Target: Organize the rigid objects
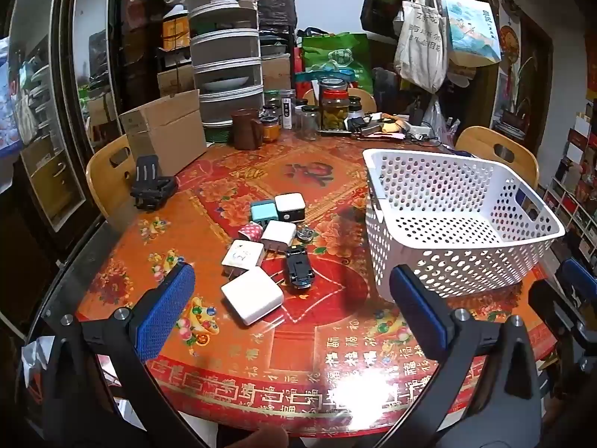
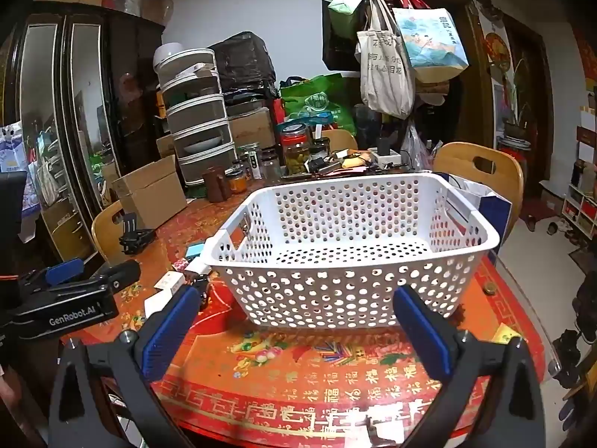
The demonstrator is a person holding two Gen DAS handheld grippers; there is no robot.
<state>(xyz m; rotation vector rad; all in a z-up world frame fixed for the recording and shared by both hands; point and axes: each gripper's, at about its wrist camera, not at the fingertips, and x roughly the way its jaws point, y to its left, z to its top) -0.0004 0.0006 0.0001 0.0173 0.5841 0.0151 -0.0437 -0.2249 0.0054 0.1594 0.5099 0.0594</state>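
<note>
A cluster of small rigid objects lies mid-table: a large white charger (image 1: 252,294), a white plug (image 1: 242,254), another white plug (image 1: 278,234), a teal cube (image 1: 262,210), a white-and-black cube (image 1: 290,206) and a black toy car (image 1: 298,267). An empty white perforated basket (image 1: 462,224) stands to their right; it also shows in the right wrist view (image 2: 350,246). My left gripper (image 1: 291,291) is open and empty, just short of the cluster. My right gripper (image 2: 294,311) is open and empty in front of the basket. Most of the cluster is hidden in the right wrist view.
The round table has a red patterned cover (image 1: 298,354). A black folding stand (image 1: 149,183) and a cardboard box (image 1: 164,134) sit at the left. Jars (image 1: 334,108) and stacked drawers (image 1: 224,56) crowd the back. Wooden chairs (image 1: 500,153) ring the table.
</note>
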